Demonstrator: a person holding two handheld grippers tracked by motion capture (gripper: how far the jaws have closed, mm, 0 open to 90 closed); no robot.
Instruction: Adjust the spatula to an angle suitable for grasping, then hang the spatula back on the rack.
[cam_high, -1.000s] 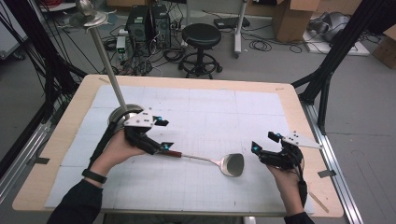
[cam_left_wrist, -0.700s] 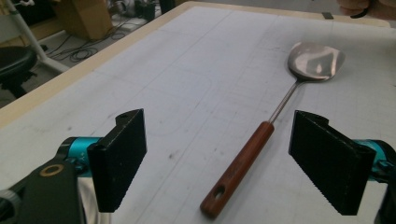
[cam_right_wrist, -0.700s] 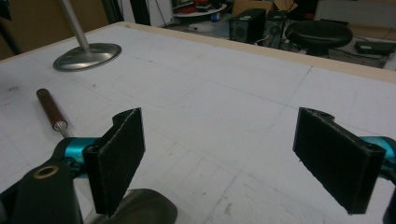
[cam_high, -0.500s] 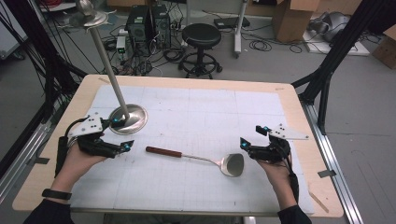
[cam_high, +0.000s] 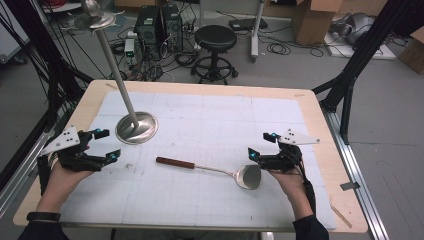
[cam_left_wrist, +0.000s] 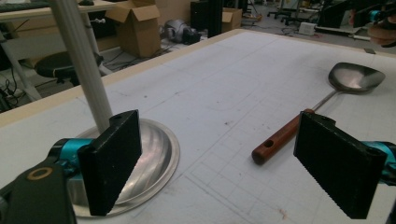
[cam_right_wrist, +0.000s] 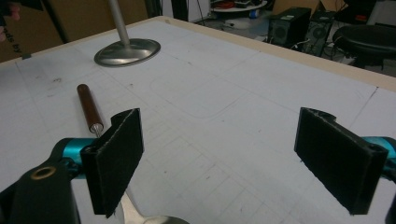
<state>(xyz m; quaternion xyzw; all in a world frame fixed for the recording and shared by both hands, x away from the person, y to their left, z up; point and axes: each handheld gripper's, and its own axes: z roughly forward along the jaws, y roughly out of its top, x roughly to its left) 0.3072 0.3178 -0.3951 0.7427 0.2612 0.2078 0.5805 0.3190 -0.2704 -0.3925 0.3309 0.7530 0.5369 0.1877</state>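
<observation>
The spatula (cam_high: 210, 170) lies flat on the white mat (cam_high: 210, 120), a little nearer than the middle of the table (cam_high: 320, 130), its wooden handle pointing left and its steel blade right. The left gripper (cam_high: 107, 145) sits near the left edge, well apart from the handle's end; its jaws have just been opening and stand wide with nothing between them. The right gripper (cam_high: 260, 145) is released too, jaws spread and empty, just beside the blade on its far right side.

The high view gives the whole layout, with the stand (cam_high: 136, 127) on its round base at far left. The left gripper view adds the hanging hole in the handle (cam_left_wrist: 280, 140) and the blade's hollow. In the right gripper view the blade is cut off at the bottom edge and partly hidden behind the left-hand jaw, and only the handle (cam_right_wrist: 89, 108) reads clearly. The stand's top runs out of the frame in both gripper views.

Bare mat lies open between spatula and far edge.
</observation>
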